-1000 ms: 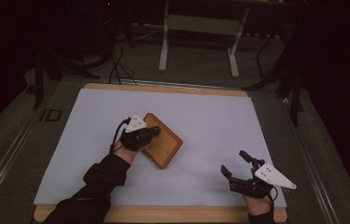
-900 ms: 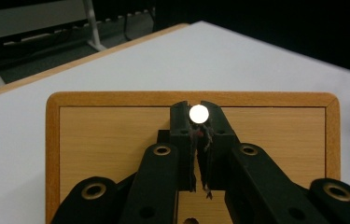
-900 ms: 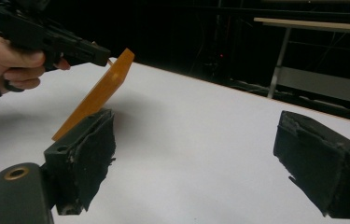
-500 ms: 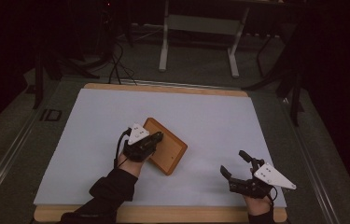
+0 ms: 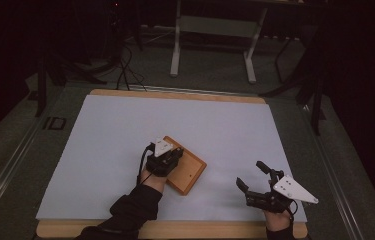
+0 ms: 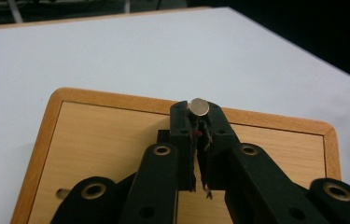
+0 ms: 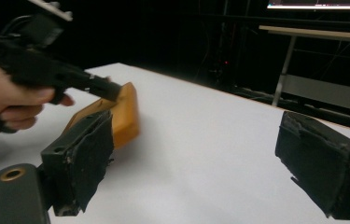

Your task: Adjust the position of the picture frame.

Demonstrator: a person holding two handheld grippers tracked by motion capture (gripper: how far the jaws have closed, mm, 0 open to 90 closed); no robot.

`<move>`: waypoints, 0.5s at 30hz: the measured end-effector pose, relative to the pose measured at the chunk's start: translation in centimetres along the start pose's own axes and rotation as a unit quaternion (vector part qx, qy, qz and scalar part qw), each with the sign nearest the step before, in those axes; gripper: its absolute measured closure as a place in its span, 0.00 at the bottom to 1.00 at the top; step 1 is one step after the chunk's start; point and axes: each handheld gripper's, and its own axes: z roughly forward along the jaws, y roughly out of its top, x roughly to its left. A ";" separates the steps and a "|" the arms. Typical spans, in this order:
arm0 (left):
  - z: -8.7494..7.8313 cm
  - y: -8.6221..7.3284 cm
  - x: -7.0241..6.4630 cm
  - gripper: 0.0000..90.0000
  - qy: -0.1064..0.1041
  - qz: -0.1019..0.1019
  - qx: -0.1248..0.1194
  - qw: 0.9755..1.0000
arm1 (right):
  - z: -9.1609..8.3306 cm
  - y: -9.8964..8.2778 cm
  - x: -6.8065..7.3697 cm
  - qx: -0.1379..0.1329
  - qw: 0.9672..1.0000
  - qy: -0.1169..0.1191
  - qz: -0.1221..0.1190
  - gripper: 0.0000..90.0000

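L gripper point(image 6: 199, 109) pinching small metal disc point(image 6: 199, 106) over wooden tray point(image 5: 191, 171); R gripper point(image 5: 253, 176) wide open, empty.

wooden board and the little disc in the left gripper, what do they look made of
Wooden board: looks like light wood with a darker, rounded orange-brown rim, smooth matte finish, faint grain. Small disc pinched in the left gripper: probably metal, judging by its brassy sheen and flat round face; could be a coin or magnet.

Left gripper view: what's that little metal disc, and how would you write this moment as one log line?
left gripper: shut on small metal disc, over wooden board | right gripper: open, empty, apart on white table
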 end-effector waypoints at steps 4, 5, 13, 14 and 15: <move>2.0 0.3 0.6 0.95 0.014 -0.003 0.010 1.000 | 0.1 -0.1 0.1 0.002 1.000 0.007 -0.003 0.13; 2.5 0.4 0.7 0.95 0.018 -0.008 0.013 1.000 | 0.1 -0.1 0.2 0.001 1.000 0.010 -0.002 0.13; 5.0 0.4 1.4 0.95 0.037 -0.017 0.036 0.999 | 0.0 -0.2 0.0 0.001 1.000 0.005 0.000 0.13; 5.1 0.4 1.4 0.95 0.040 -0.014 0.038 0.998 | 0.0 -0.2 0.0 0.003 1.000 0.003 -0.002 0.13; 5.3 0.3 1.5 0.95 0.041 -0.011 0.040 0.998 | 0.0 -0.2 0.0 0.003 1.000 0.003 -0.004 0.13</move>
